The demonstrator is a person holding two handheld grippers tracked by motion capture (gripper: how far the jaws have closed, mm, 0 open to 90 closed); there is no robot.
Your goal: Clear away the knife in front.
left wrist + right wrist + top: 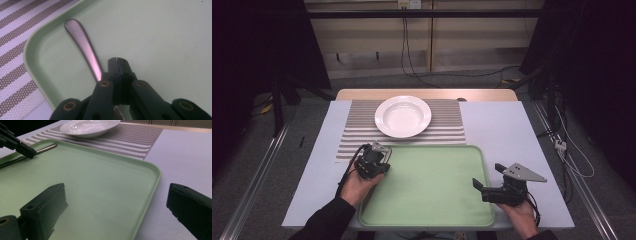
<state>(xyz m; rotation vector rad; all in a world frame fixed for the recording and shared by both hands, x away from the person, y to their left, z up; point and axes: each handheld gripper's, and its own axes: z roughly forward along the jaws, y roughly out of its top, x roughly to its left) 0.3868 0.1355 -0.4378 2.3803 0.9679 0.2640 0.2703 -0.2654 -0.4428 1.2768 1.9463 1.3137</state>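
A metal utensil handle (82, 45) lies in the near-left corner of the pale green tray (162, 37), its other end hidden under my left gripper (117, 60). That gripper is shut, its jaws pressed together just right of and above the handle, with nothing seen between them. In the high view the left gripper (379, 165) hangs over the tray's (432, 210) far-left corner. My right gripper (488, 176) is open and holds nothing. It straddles the tray's right rim (155, 177), one jaw over the tray and one over the table. The right gripper view shows the handle (47, 147) beyond.
A white deep plate (403, 116) sits on a striped placemat (357, 135) just beyond the tray. A pale sheet (507, 135) covers the table on both sides. In the right gripper view the plate (90, 127) and placemat (135, 140) are at the top.
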